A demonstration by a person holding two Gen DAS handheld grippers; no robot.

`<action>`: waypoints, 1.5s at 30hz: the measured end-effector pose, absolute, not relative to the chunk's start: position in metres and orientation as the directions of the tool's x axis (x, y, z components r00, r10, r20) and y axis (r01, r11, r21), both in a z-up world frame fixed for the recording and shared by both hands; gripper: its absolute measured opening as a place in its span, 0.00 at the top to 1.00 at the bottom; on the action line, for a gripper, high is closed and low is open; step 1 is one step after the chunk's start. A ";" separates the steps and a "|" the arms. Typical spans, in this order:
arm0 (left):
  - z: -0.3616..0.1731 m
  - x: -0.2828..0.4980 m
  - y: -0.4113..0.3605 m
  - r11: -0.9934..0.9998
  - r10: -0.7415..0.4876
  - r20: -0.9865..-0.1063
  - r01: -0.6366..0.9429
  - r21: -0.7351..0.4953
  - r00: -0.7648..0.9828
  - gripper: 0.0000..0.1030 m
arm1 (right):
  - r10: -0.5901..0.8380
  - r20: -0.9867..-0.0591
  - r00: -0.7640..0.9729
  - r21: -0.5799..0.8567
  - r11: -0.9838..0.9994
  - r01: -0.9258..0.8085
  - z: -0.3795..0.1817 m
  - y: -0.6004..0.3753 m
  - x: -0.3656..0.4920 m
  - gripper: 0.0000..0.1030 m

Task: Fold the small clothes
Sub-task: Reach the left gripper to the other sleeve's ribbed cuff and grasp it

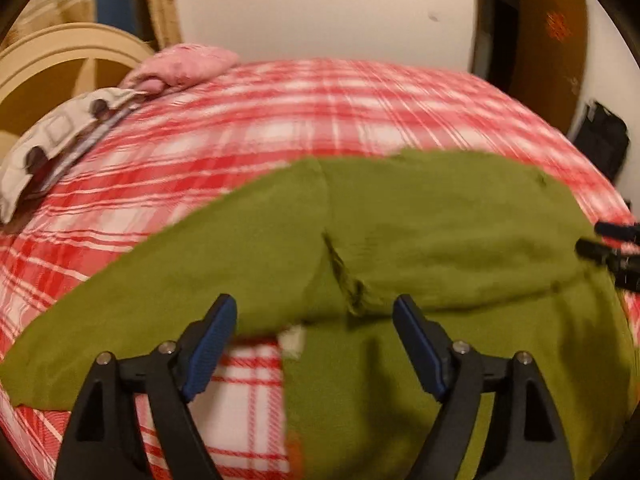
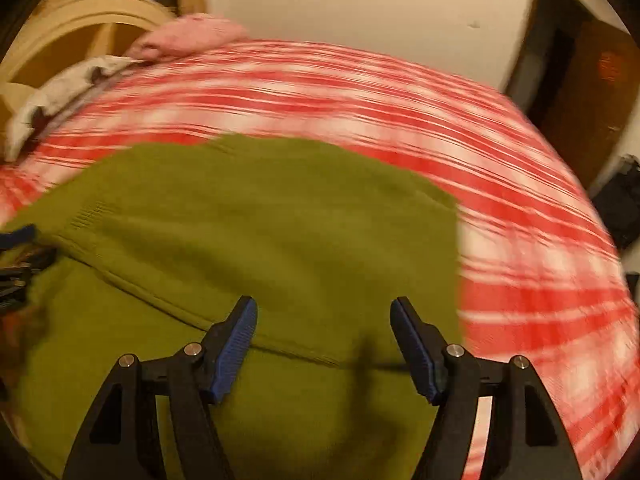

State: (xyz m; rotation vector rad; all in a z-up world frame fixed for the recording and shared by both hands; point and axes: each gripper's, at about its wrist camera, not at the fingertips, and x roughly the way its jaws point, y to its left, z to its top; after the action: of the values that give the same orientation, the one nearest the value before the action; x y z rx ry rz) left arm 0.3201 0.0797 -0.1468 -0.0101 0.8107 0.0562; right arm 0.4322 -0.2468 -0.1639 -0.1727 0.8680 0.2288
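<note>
Olive-green knit garment lying part-folded on red-and-white plaid bed; left tongs and right tongs apart, empty. Next, likely: gripping sleeve at nine o'clock.

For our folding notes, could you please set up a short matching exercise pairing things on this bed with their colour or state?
Things:
1. garment
2. bedspread
3. pillow
4. left gripper

Descriptions:
A. pink, at the far corner of the bed
B. open, nothing between its pads
C. olive green, spread out with a part folded over
D. red and white plaid

Pairs: 1-C, 2-D, 3-A, 4-B
</note>
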 end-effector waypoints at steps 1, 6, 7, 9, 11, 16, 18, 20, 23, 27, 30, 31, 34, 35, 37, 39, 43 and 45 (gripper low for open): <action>-0.144 0.326 0.082 0.998 0.059 -0.716 -0.069 0.015 0.695 0.15 | 0.145 -0.766 0.627 -0.053 0.956 -0.287 -0.162 -0.233 0.435 0.32; -0.162 0.351 0.083 0.994 0.112 -0.774 -0.077 0.082 0.623 0.12 | 0.184 -0.778 0.601 -0.045 0.937 -0.345 -0.177 -0.172 0.458 0.32; -0.169 0.352 0.082 0.993 0.121 -0.791 -0.073 0.096 0.600 0.12 | 0.175 -0.788 0.590 -0.052 0.936 -0.348 -0.184 -0.166 0.459 0.32; -0.175 0.344 0.084 0.993 0.118 -0.788 -0.058 0.104 0.605 0.09 | 0.155 -0.812 0.562 -0.072 0.930 -0.360 -0.200 -0.155 0.458 0.32; -0.179 0.336 0.086 0.992 0.123 -0.783 -0.051 0.116 0.610 0.02 | 0.163 -0.801 0.576 -0.065 0.933 -0.353 -0.209 -0.154 0.448 0.32; -0.176 0.327 0.095 0.996 0.083 -0.785 -0.067 0.053 0.614 0.02 | 0.169 -0.814 0.556 -0.053 0.931 -0.361 -0.205 -0.158 0.431 0.32; -0.168 0.322 0.099 0.995 0.090 -0.766 -0.085 0.046 0.637 0.02 | 0.170 -0.799 0.577 -0.054 0.936 -0.349 -0.197 -0.154 0.436 0.32; -0.157 0.311 0.107 0.994 0.096 -0.738 -0.106 0.033 0.668 0.02 | 0.227 -0.780 0.583 0.006 0.935 -0.355 -0.187 -0.147 0.439 0.32; -0.143 0.288 0.126 0.989 0.121 -0.702 -0.142 0.028 0.702 0.02 | 0.301 -0.768 0.565 0.047 0.907 -0.420 -0.186 -0.119 0.440 0.32; -0.135 0.262 0.164 0.977 0.178 -0.697 -0.210 0.041 0.695 0.02 | 0.358 -0.800 0.481 0.078 0.857 -0.509 -0.206 -0.078 0.431 0.32; -0.134 0.242 0.195 0.962 0.227 -0.693 -0.266 0.052 0.685 0.02 | 0.367 -0.791 0.490 0.037 0.828 -0.560 -0.210 -0.065 0.412 0.31; -0.135 0.238 0.202 0.958 0.240 -0.694 -0.281 0.057 0.679 0.02 | 0.376 -0.797 0.473 0.039 0.813 -0.581 -0.209 -0.063 0.408 0.31; -0.137 0.221 0.235 0.936 0.296 -0.694 -0.343 0.075 0.656 0.02 | 0.405 -0.788 0.464 0.061 0.801 -0.595 -0.198 -0.066 0.407 0.31; -0.139 0.216 0.244 0.929 0.310 -0.695 -0.363 0.076 0.649 0.02 | 0.428 -0.771 0.471 0.083 0.801 -0.593 -0.192 -0.068 0.409 0.31; -0.142 0.209 0.269 0.904 0.351 -0.704 -0.419 0.084 0.618 0.02 | 0.448 -0.749 0.487 0.103 0.805 -0.584 -0.187 -0.066 0.413 0.31; -0.144 0.201 0.291 0.880 0.384 -0.705 -0.468 0.083 0.596 0.02 | 0.448 -0.768 0.457 0.125 0.806 -0.579 -0.194 -0.059 0.420 0.31; -0.150 0.181 0.330 0.830 0.442 -0.703 -0.551 0.086 0.556 0.02 | 0.433 -0.793 0.428 0.107 0.792 -0.601 -0.207 -0.047 0.410 0.31; -0.153 0.173 0.345 0.813 0.452 -0.708 -0.577 0.077 0.542 0.02 | 0.425 -0.793 0.436 0.073 0.777 -0.625 -0.208 -0.043 0.399 0.31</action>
State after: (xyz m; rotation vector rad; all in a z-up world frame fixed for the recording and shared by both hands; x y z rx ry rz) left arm 0.1731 0.3451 -0.1532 -0.1727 0.7878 0.6144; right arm 0.3986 -0.0433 -0.2083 -0.2465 0.9069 0.6613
